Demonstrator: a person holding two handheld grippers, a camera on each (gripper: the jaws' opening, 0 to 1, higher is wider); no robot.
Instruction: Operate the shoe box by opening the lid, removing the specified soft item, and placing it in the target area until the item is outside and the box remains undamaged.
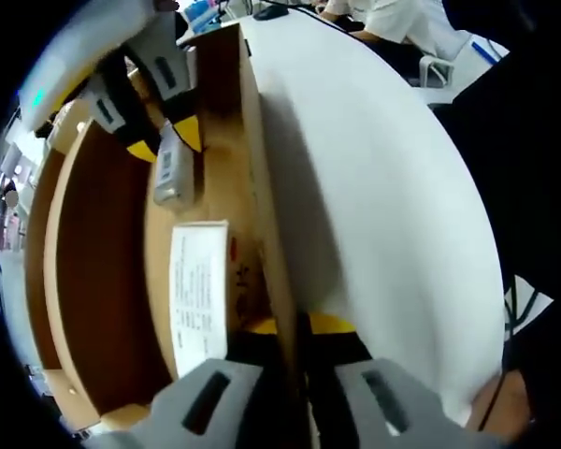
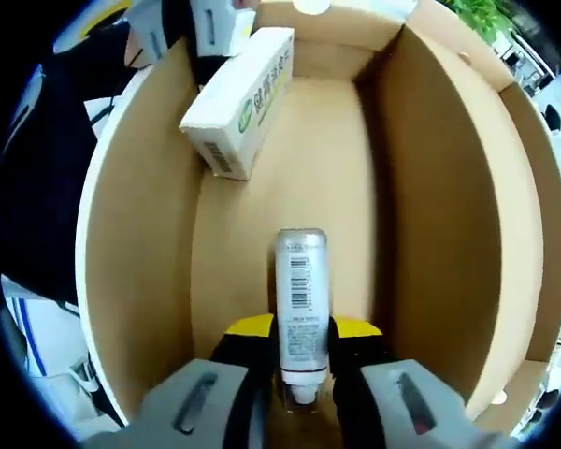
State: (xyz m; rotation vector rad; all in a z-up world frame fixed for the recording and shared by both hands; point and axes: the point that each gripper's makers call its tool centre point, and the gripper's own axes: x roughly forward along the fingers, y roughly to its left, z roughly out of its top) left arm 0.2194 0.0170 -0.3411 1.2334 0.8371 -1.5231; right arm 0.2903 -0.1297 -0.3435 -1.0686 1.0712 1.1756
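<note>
An open brown cardboard shoe box (image 1: pixel 257 187) stands on the white table. My left gripper (image 1: pixel 296 327) is shut on the top edge of its side wall, with the wall running up between the jaws. Inside the box lies a white carton (image 1: pixel 201 290) with printed text. My right gripper (image 1: pixel 164 140) reaches into the box from the far end. In the right gripper view, my right gripper (image 2: pixel 302 329) is shut on a silver-white tube (image 2: pixel 301 285) with a barcode, over the box floor (image 2: pixel 290 178). The white carton (image 2: pixel 241 103) leans at the far left wall, by my left gripper (image 2: pixel 201 37).
The white table (image 1: pixel 383 206) stretches to the right of the box. A person in a white shirt (image 1: pixel 393 19) sits at the far end. Dark clothing (image 2: pixel 47 168) hangs beside the box's left wall. Green leaves (image 2: pixel 486 14) show beyond the far corner.
</note>
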